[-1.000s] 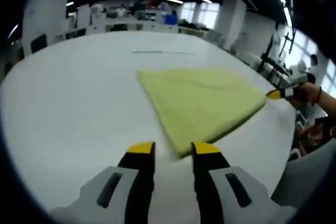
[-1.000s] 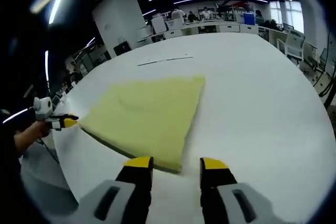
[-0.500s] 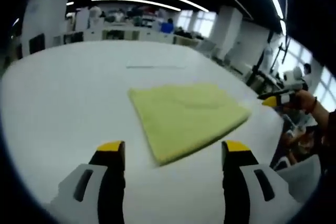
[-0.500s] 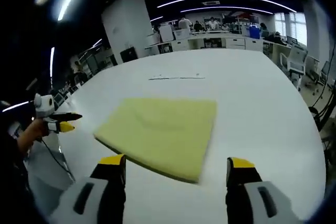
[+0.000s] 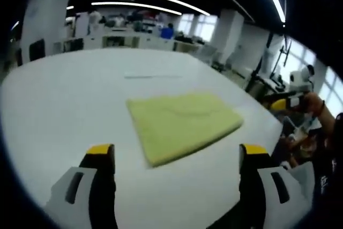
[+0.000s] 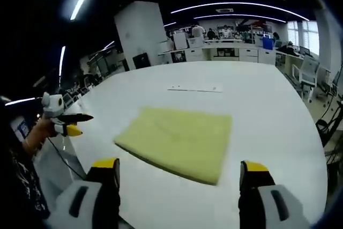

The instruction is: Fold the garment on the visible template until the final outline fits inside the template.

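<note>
We held the left claw (image 5: 177, 156) and the right claw (image 6: 178, 171) spread wide and released, gripping nothing, each short of the folded yellow-green cloth garment (image 5: 182, 124), which lay flat on the round white desk (image 5: 64, 100), a thin dark line (image 6: 195, 88) beyond it.

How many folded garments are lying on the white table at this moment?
1. A single folded pale yellow-green cloth garment lies flat near the middle of the white table, ahead of both open grippers. Nothing else lies nearby that could hide another.
</note>
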The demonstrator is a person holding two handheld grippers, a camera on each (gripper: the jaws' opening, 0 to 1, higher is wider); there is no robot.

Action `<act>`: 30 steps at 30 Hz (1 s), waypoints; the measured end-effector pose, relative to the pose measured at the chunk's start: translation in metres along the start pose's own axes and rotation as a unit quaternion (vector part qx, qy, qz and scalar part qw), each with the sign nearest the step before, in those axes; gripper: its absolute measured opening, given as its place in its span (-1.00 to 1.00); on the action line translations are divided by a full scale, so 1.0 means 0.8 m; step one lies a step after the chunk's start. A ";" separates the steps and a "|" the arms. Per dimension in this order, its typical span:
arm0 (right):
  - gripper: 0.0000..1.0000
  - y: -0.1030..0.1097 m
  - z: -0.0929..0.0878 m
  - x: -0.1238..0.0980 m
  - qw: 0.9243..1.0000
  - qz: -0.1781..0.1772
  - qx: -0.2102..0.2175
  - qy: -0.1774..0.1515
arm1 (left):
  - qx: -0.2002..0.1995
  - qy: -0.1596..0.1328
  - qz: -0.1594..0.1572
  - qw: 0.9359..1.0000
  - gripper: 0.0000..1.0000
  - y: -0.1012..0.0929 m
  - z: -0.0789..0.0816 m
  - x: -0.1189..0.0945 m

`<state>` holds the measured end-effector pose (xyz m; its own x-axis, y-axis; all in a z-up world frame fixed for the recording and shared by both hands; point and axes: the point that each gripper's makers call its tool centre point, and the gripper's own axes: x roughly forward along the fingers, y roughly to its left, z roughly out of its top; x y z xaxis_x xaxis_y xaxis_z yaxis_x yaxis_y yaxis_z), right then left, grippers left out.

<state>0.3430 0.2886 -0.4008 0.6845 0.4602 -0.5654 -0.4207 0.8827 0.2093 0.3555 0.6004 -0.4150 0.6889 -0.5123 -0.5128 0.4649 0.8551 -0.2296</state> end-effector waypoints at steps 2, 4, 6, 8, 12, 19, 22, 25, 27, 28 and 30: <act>0.93 0.004 -0.001 -0.004 1.000 -0.002 0.000 -0.005 | -0.003 -0.004 0.004 1.000 0.92 0.001 0.002 -0.004; 0.97 0.005 -0.003 -0.007 1.000 -0.010 0.003 -0.012 | -0.005 -0.006 0.003 1.000 0.98 0.000 0.002 -0.003; 0.99 0.008 -0.006 -0.010 1.000 -0.014 0.005 -0.014 | 0.001 0.002 0.004 1.000 0.98 -0.001 -0.001 -0.003; 0.99 0.010 -0.009 -0.011 1.000 -0.016 0.001 -0.013 | 0.014 0.006 0.007 1.000 0.98 -0.002 -0.003 -0.004; 0.99 0.016 -0.016 -0.011 1.000 -0.018 -0.017 -0.006 | 0.022 -0.004 0.017 1.000 0.98 0.002 0.001 -0.006; 0.99 0.019 -0.019 -0.013 1.000 -0.015 -0.010 -0.010 | 0.013 -0.004 0.018 1.000 0.98 0.003 -0.002 -0.007; 0.99 0.017 -0.023 -0.014 1.000 -0.015 -0.011 -0.006 | 0.010 -0.006 0.020 1.000 0.98 0.005 -0.002 -0.008; 0.99 0.015 -0.027 -0.013 1.000 -0.013 -0.008 -0.001 | 0.003 -0.003 0.023 1.000 0.98 0.007 -0.005 -0.007; 0.99 0.015 -0.028 -0.013 1.000 -0.013 -0.007 0.000 | 0.002 -0.001 0.023 1.000 0.98 0.008 -0.005 -0.007; 0.99 0.015 -0.028 -0.013 1.000 -0.013 -0.007 0.000 | 0.002 -0.001 0.023 1.000 0.98 0.008 -0.005 -0.007; 0.99 0.016 -0.029 -0.013 1.000 -0.011 -0.006 0.000 | 0.003 -0.001 0.024 1.000 0.98 0.008 -0.004 -0.006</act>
<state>0.3163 0.2927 -0.4108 0.6937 0.4408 -0.5696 -0.4129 0.8914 0.1869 0.3533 0.6083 -0.4163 0.7111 -0.4713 -0.5217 0.4349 0.8779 -0.2003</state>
